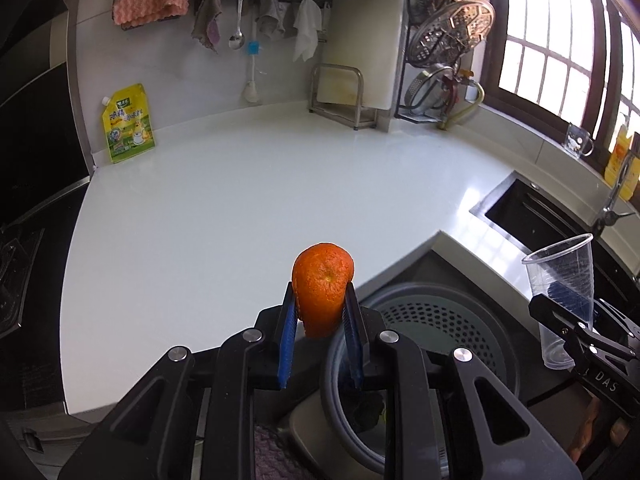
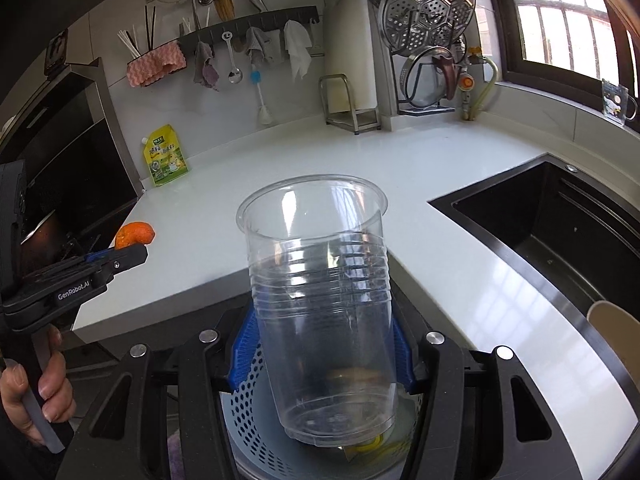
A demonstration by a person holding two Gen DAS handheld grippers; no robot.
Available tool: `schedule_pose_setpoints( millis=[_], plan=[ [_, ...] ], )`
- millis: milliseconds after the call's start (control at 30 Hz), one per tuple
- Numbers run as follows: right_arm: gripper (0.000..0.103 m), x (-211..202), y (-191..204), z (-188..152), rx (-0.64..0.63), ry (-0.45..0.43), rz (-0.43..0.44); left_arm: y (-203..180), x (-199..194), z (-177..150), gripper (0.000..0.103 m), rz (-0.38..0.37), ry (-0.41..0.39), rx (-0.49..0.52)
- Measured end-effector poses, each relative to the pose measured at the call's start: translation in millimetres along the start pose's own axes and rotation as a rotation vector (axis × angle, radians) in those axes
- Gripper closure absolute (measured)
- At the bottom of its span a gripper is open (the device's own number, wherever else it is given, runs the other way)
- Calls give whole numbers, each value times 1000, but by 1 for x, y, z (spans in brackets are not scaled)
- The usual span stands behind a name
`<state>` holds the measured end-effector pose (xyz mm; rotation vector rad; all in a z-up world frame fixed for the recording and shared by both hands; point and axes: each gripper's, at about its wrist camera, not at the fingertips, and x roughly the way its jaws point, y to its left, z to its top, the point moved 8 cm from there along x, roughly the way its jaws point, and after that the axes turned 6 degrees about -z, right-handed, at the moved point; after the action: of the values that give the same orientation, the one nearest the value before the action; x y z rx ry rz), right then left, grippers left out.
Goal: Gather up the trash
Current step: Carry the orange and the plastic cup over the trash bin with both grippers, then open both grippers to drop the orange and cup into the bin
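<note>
Left tool (image 1: 320, 312): ribbed blue pads clamped on a dimpled, domed orange peel (image 1: 323, 288), held over the glossy white worktop (image 1: 240, 200).

Right tool (image 2: 322, 344): blue pads gripping a clear, ridged plastic cup (image 2: 320, 300), upright, tapered.

Perforated grey round bin (image 1: 440, 320): below both tools, at 6 o'clock off the worktop's edge.

Black rectangular sink (image 2: 560, 232): 3 o'clock.

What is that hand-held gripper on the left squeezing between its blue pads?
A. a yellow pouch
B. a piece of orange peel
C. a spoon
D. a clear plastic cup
B: the left hand-held gripper is shut on a piece of orange peel; the clear plastic cup is in the right hand-held gripper.
</note>
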<state>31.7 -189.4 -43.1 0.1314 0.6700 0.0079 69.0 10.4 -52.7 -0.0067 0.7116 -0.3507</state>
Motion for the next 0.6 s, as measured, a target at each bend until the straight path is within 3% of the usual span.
schedule_pose_setpoints(
  millis=[233,600],
  plan=[
    [49,2,-12,-39,29,57,-16,-38,14,-38,81,-66,71,20],
    [48,22,-28,-74,81,127,-18,-64,49,-62,80,-57,134,49]
  ],
)
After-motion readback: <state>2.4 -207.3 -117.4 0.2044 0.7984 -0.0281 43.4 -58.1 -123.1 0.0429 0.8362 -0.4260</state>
